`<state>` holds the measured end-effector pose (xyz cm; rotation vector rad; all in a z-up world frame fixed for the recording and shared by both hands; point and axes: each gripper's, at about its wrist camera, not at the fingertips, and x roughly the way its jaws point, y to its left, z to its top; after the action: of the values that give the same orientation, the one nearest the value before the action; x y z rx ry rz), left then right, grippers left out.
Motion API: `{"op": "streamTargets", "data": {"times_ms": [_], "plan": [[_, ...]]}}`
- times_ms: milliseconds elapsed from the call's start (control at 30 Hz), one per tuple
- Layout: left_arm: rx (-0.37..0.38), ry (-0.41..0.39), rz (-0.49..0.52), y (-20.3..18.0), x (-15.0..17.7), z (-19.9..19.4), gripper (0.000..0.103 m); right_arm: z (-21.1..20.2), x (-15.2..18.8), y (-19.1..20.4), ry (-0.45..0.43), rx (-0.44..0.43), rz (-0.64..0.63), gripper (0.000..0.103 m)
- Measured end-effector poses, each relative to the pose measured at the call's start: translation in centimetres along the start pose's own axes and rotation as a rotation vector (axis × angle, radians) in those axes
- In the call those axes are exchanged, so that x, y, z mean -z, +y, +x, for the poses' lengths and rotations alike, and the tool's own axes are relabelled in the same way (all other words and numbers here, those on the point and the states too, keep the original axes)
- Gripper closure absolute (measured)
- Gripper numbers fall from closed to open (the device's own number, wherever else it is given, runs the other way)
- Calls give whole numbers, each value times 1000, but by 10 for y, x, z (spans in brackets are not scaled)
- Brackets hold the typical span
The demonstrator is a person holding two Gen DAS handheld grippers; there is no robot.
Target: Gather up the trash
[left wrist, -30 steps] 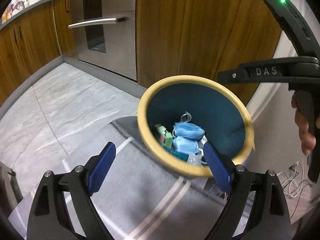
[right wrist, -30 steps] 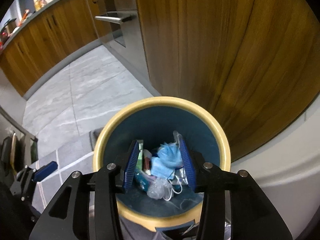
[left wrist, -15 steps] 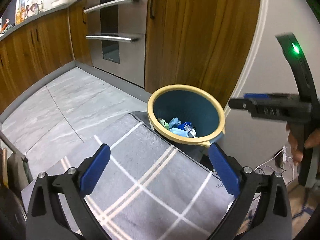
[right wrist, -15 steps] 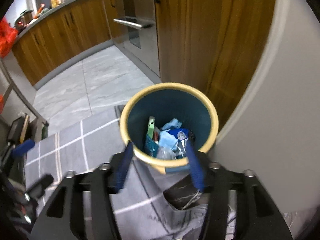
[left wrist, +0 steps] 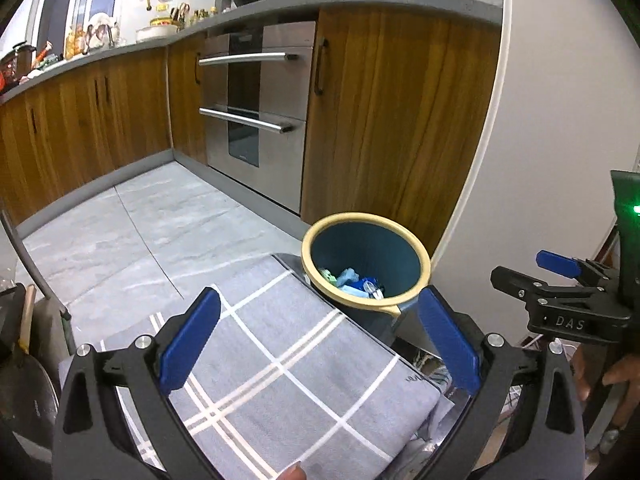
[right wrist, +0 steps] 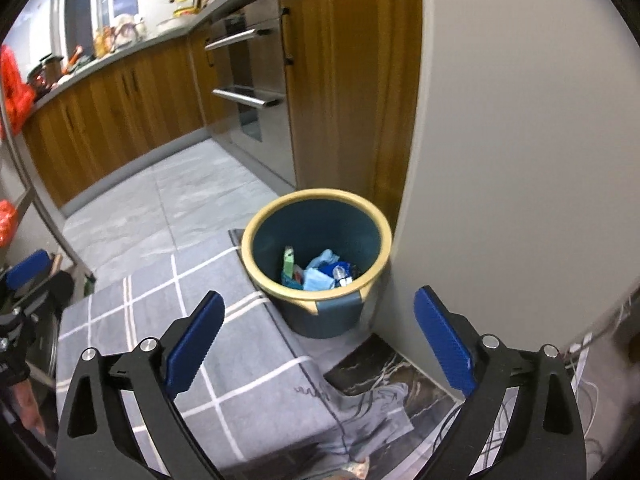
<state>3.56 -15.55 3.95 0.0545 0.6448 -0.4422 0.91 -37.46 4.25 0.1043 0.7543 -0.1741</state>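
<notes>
Trash [right wrist: 320,272] lies in the blue bin [right wrist: 316,200] by the wall, ahead of and below us. Our left gripper [left wrist: 320,344] gapes empty; our right gripper [right wrist: 320,340], nearer the bin, is opening, nothing between its jaws.

bin base: hidden behind the grey checked cloth [left wrist: 280,368] ahead of the left gripper [left wrist: 320,344]
trash in bin [right wrist: 316,240]: small crumpled pieces, mostly unidentifiable
right gripper [left wrist: 560,276]: cut off at the right edge
countertop items: too small to be told
</notes>
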Motion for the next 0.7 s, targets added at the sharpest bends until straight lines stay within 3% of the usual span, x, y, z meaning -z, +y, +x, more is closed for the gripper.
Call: {"op": "streamTargets", "data": {"times_ms": [300,700], "plan": [[11,-35,5,2,7,-6,6,-7,9,9,-24,24,-39,7],[13,-15,19,2,12,1,6,-8,9,11,-21,23,-37,6]]}}
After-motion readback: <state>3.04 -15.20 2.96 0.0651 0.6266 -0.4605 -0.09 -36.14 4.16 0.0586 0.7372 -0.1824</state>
